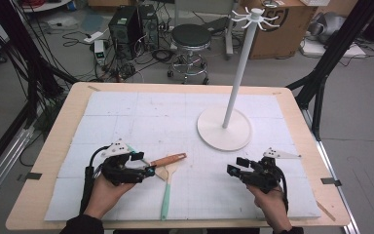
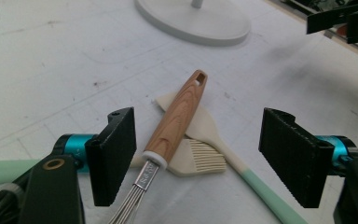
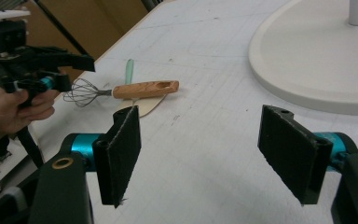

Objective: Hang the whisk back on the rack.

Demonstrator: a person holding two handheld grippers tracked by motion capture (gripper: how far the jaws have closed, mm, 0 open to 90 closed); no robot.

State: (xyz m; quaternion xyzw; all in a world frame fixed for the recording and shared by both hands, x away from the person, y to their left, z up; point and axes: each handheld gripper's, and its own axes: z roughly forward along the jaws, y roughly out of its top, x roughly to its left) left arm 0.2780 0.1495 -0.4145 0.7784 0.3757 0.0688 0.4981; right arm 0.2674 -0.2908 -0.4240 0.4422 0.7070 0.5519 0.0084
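Left gripper (image 2: 198, 154): your jaws gape over the whisk (image 2: 175, 121).
Spatula (image 2: 214, 140): under whisk.
Right gripper (image 3: 200, 149): empty, wide; whisk at ten o'clock.

On the metal collar of the whisk (image 2: 145, 175), just below its wooden handle, a small stamped marking can be made out in the left gripper view, but its letters are too small and blurred to be read. A dark printed mark is seen on the cardboard box (image 1: 283, 24) behind the bench in the high view, partly hidden and not legible.
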